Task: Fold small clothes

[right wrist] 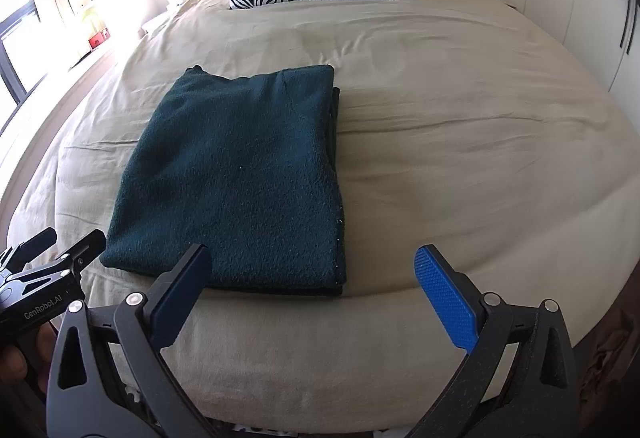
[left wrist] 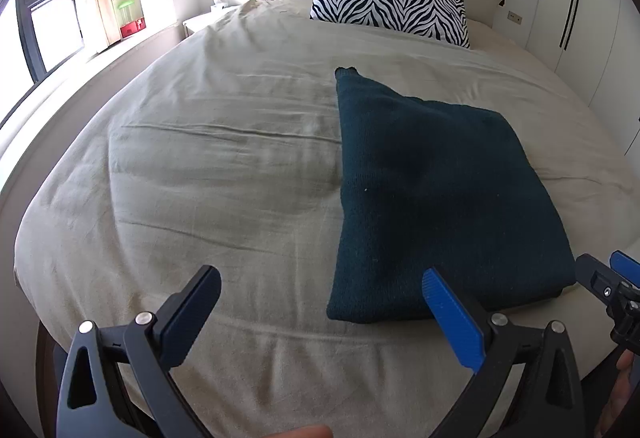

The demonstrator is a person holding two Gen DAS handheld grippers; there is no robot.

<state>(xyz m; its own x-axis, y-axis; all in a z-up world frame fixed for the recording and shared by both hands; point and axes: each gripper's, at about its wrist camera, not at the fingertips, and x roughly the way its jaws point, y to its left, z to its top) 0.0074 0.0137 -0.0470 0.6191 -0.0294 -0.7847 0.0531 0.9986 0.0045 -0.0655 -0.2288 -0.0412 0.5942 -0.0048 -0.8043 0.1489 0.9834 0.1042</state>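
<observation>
Dark teal knit, the garment [right wrist: 240, 174] already lies folded into a neat rectangle on the beige bedspread [right wrist: 460, 142] near the foot. Your left gripper [left wrist: 320, 314] and right gripper [right wrist: 312, 294] hover apart from it, jaws wide and empty. Little seems left.

"GenRobot.AI" — on left gripper [right wrist: 66, 246]
</observation>
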